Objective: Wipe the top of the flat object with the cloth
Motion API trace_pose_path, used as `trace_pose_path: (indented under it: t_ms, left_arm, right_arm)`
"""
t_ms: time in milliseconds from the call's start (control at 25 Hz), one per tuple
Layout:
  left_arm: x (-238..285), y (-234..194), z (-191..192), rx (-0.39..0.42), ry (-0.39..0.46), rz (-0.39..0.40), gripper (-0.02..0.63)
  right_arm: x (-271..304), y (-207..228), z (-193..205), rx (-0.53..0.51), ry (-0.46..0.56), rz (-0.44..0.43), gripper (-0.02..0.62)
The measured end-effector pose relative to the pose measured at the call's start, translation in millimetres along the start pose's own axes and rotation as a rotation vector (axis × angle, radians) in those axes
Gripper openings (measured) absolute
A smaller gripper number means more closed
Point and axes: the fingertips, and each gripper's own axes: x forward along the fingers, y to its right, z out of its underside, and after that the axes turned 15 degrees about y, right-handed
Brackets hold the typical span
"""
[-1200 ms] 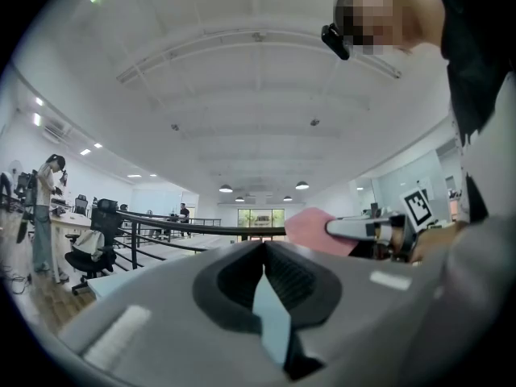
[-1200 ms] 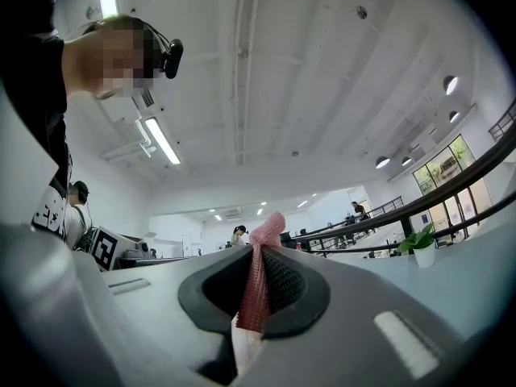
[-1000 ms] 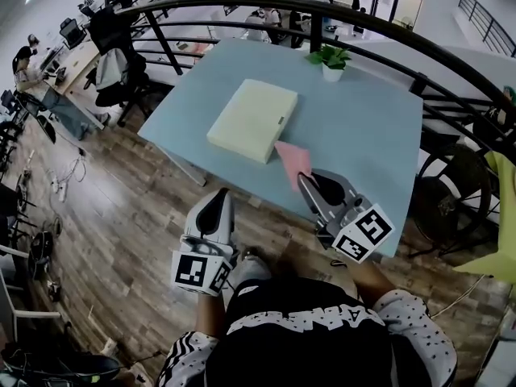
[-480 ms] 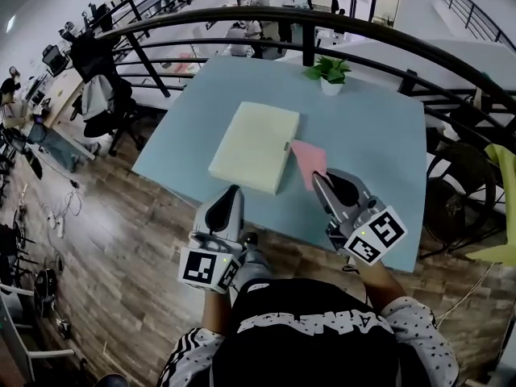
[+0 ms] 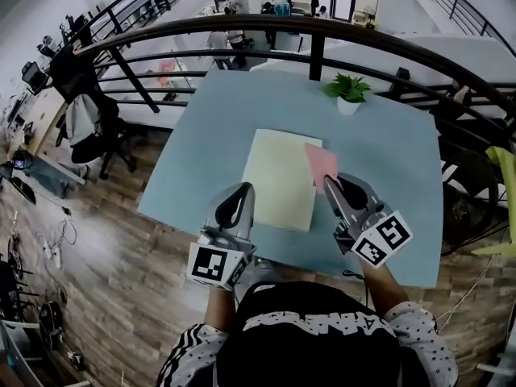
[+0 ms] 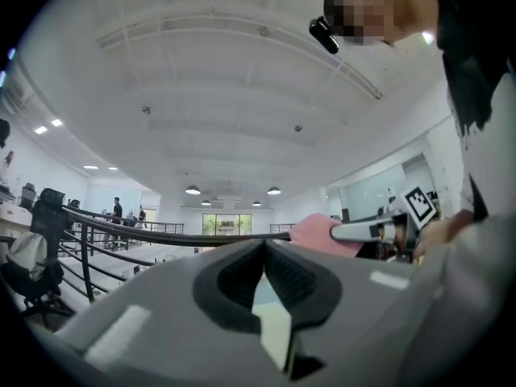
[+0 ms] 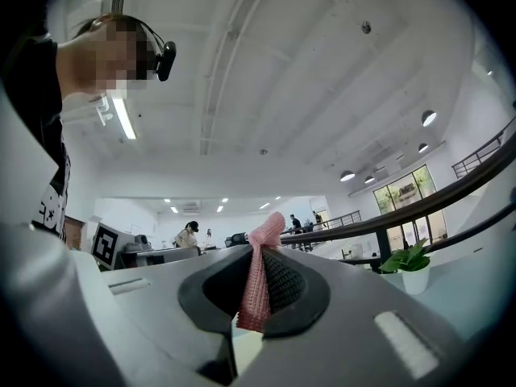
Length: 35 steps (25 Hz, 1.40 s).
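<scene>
A flat pale-yellow object (image 5: pixel 281 178) lies on the light blue table (image 5: pixel 387 160), its near end towards me. My right gripper (image 5: pixel 330 182) is shut on a pink cloth (image 5: pixel 321 164) that hangs over the object's right edge; in the right gripper view the pink cloth (image 7: pixel 260 279) is pinched between the jaws. The left gripper (image 5: pixel 244 189) hovers at the object's near left corner with its jaws shut and nothing in them. From the left gripper view I see the cloth (image 6: pixel 321 235) and a sliver of the pale object (image 6: pixel 272 321).
A small potted plant (image 5: pixel 348 92) stands at the table's far edge, just before a dark curved railing (image 5: pixel 322 32). Wooden floor (image 5: pixel 105 248) lies left of the table. A black office chair (image 5: pixel 85 111) stands far left. Something yellow (image 5: pixel 506 184) shows at the right edge.
Both grippers have come forward over the table's near edge. The cloth now hangs over the object's right edge. The view has swung so the object lies straight ahead.
</scene>
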Motion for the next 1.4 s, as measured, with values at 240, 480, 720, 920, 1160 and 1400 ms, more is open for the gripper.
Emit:
trace_pose_path:
  t_ms: [240,480,720,920,1160,1400]
  left_arm:
    - [12.5,-64.9,20.8,-0.039,-0.025,0.009,0.0]
    - [21.7,-118.9,40.5,-0.084,-0.037,-0.002,0.0]
    - [23.1,-157.6,60.3,-0.121,-0.058,0.031,0.0]
    - [34.9,-185.0,67.3,-0.137,-0.066,0.064,0.0]
    - [42.8,-211.4,81.8,-0.154,-0.08,0.096,0.0]
    - [44.5,-231.9,96.4,-0.175,-0.109,0.066,0.0]
  right_arm:
    - [68.5,11.7,29.4,-0.011,-0.017,0.045,0.015]
    - [122.8,26.9,71.2,-0.066,-0.09,0.055,0.015]
    - [165.1,41.3,133.8,-0.196,-0.241,0.044,0.015]
    - [193.8,71.7,194.1,-0.319,-0.411,0.04,0.015]
    - [217.6,108.7,250.8,-0.469,-0.594,0.03,0.015]
    - [226.3,132.2,301.9,-0.522,-0.736,-0.027,0.015]
